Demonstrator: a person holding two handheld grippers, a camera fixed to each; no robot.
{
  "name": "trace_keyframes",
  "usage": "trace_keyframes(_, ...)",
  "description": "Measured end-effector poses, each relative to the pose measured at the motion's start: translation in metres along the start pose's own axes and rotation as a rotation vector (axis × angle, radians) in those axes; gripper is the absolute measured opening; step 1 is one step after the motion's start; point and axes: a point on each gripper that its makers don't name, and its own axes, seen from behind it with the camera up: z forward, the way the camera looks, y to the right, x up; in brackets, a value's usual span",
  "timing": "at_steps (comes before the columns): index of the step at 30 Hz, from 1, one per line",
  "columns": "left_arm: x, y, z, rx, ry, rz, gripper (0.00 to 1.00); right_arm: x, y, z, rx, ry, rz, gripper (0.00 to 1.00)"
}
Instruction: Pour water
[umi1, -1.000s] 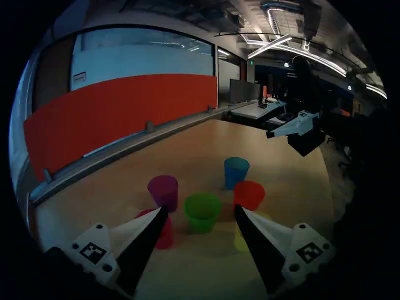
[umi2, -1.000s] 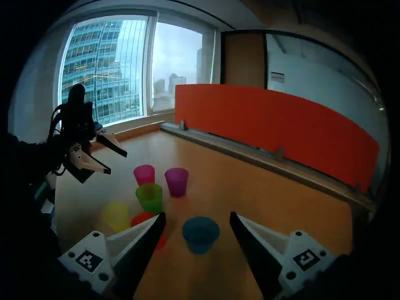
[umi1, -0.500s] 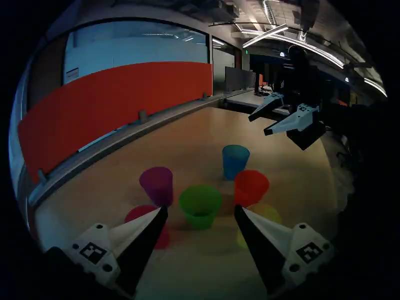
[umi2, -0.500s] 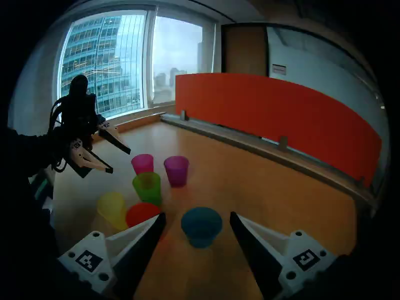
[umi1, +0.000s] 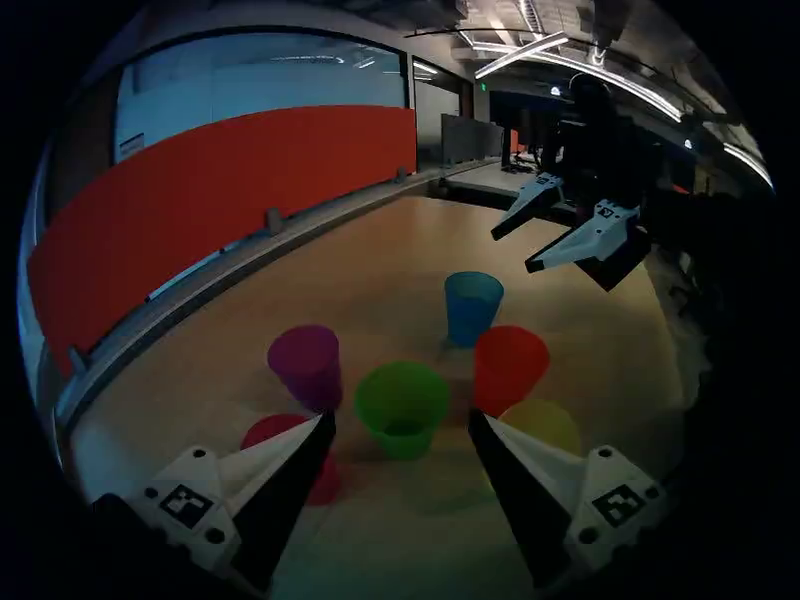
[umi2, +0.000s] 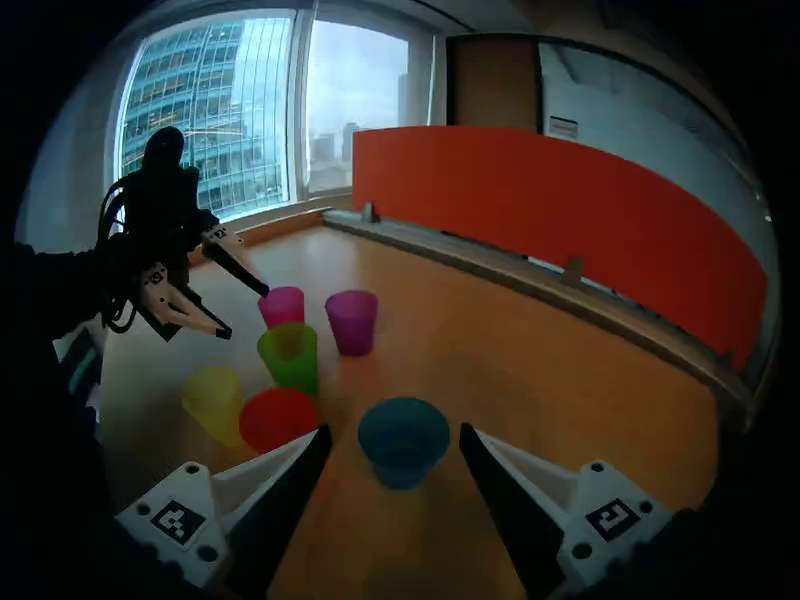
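Observation:
Several plastic cups stand close together on the wooden table (umi1: 380, 250): blue (umi1: 472, 305), red (umi1: 510, 365), green (umi1: 402, 405), purple (umi1: 305, 362), yellow (umi1: 545, 425) and a pink one (umi1: 285, 432) partly hidden by my left finger. My left gripper (umi1: 400, 418) is open and empty, with the green cup straight ahead between its fingers. My right gripper (umi2: 394, 432) is also open and empty, and the blue cup (umi2: 403, 440) sits between its fingertips. My left gripper (umi2: 247, 313) hovers beside the pink cup (umi2: 282, 305). My right gripper (umi1: 512, 252) hangs above the blue cup.
An orange partition (umi1: 200, 190) with a metal rail runs along the table's far edge. Large windows (umi2: 210, 120) stand behind the left gripper. Dark office desks (umi1: 500, 175) lie beyond the table end. Bare tabletop (umi2: 560, 370) stretches toward the partition.
Both grippers have moved in toward the cluster of cups, which now look larger and nearer. Each gripper shows closer to the cups in the other's view. Both stay open.

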Motion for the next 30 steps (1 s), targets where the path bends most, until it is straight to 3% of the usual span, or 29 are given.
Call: trace_keyframes(30,-0.015,-0.001,0.041,-0.042,-0.106,0.064,1.00,-0.031,0.003,0.022,0.010,-0.066,-0.011,0.99)
